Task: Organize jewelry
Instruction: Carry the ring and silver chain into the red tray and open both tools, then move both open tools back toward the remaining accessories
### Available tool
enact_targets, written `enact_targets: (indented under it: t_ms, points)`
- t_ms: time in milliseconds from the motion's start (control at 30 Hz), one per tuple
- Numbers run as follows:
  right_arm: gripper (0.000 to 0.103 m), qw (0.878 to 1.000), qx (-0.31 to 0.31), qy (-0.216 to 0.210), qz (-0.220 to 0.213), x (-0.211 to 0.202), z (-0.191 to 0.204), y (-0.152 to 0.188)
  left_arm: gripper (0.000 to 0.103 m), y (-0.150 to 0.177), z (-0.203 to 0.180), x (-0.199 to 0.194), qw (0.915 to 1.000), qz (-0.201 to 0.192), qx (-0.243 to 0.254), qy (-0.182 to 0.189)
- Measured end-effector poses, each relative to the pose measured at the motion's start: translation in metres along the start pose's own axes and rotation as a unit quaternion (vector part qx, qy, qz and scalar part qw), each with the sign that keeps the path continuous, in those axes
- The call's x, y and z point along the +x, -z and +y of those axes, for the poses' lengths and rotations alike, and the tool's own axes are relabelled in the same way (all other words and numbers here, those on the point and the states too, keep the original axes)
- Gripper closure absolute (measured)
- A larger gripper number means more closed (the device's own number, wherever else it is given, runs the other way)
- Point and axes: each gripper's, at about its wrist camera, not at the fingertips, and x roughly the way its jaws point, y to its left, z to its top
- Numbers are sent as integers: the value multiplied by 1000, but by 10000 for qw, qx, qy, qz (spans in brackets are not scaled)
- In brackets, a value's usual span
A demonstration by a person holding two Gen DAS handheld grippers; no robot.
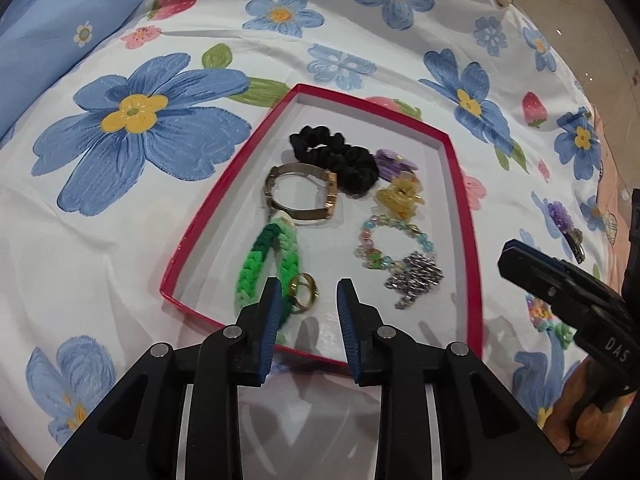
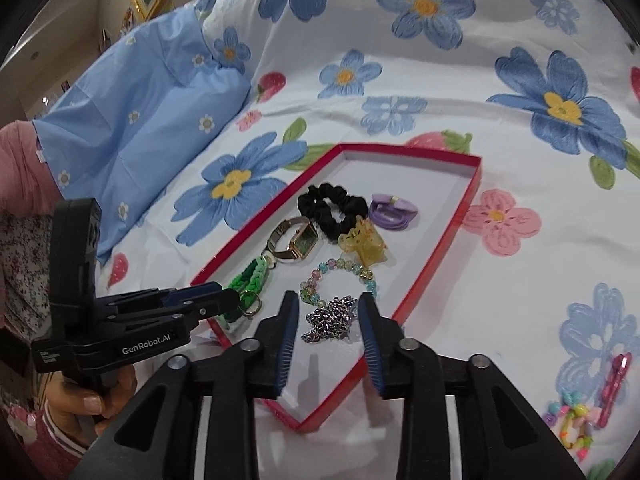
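Jewelry mostly gathered in the red tray (image 1: 460,184), a few pieces left out on the floral bedsheet (image 1: 120,240).

Left to right in the left wrist view: green braided bracelet (image 1: 256,264) and gold ring (image 1: 304,292) at the tray's near left, just ahead of the left gripper (image 1: 308,312), fingers spread and holding nothing; gold watch (image 1: 300,196) and black scrunchie (image 1: 336,156) behind; then yellow claw clip (image 1: 400,196), purple hair tie (image 1: 394,162), beaded bracelet (image 1: 392,244) and silver chain (image 1: 416,280). Outside the tray, to the right: purple flower clip (image 1: 562,218), colourful bead piece (image 2: 572,420), pink clip (image 2: 616,380). Right gripper (image 2: 328,316) poised over the chain, fingers spread, empty. By the look of it well over half done, the stray pieces on the right remaining.
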Motion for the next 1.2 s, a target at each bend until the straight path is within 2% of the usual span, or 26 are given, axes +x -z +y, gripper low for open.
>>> enact_targets:
  t_ms: [67, 133, 167, 333, 567, 733, 1200]
  points:
    - [66, 10000, 37, 9, -68, -9, -2, 2, 73, 4, -6, -4, 10000, -16, 55, 37]
    - [55, 9998, 102, -10, -140, -18, -6, 4, 71, 7, -14, -7, 9999, -35, 130, 46]
    - [53, 9998, 128, -14, -182, -24, -7, 6, 71, 10, -17, -8, 9998, -39, 169, 43]
    - [52, 9992, 210, 38, -349, -48, -14, 15, 71, 17, -33, -15, 9995, -43, 281, 108]
    - [46, 9979, 331, 180, -525, -80, -27, 29, 63, 23, -53, -25, 9989, -114, 408, 186]
    - [42, 9964, 435, 379, -627, -104, -42, 45, 50, 26, -69, -30, 9984, -162, 465, 293]
    - [38, 9884, 835, 1056, -706, -154, -87, 96, 40, 37, -116, -31, 9948, -99, 856, 551]
